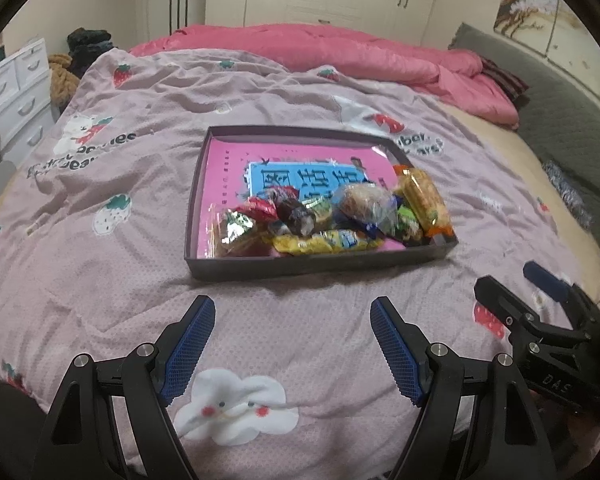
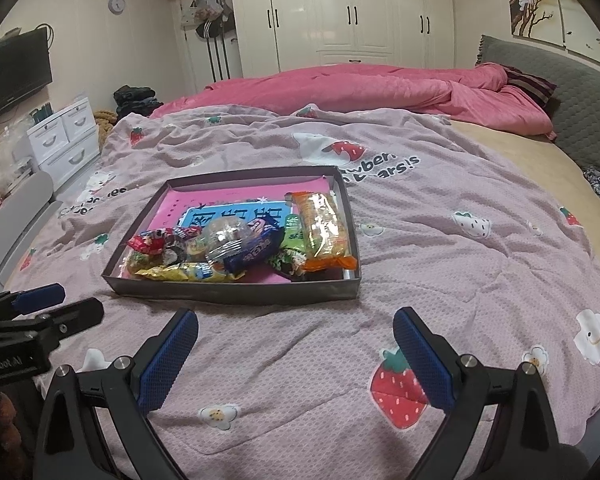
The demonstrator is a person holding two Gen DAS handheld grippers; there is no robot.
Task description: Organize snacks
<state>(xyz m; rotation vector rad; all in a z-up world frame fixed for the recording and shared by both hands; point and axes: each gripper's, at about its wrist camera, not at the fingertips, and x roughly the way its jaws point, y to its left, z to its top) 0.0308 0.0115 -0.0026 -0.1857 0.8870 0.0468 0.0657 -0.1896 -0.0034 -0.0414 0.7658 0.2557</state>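
Observation:
A shallow dark box (image 1: pixel 300 270) (image 2: pixel 236 292) lies on the bed, lined with a pink and blue book. Several wrapped snacks are piled at its near end: an orange cracker pack (image 1: pixel 422 198) (image 2: pixel 324 232), a yellow bar (image 1: pixel 324 242) (image 2: pixel 184 272), a blue pack (image 2: pixel 256 252), a red candy (image 1: pixel 260 208) (image 2: pixel 148 242). My left gripper (image 1: pixel 292 308) is open and empty, above the quilt just in front of the box. My right gripper (image 2: pixel 296 320) is open and empty, also just short of the box. Each gripper shows in the other's view, the right one (image 1: pixel 536 292) and the left one (image 2: pixel 56 304).
The bed is covered by a pink strawberry-print quilt (image 1: pixel 140 208) (image 2: pixel 460 260). A bunched bright pink duvet (image 1: pixel 340 52) (image 2: pixel 360 84) lies at the far side. A grey headboard (image 2: pixel 572 92) is at right, white drawers (image 2: pixel 64 140) and a TV (image 2: pixel 12 76) at left.

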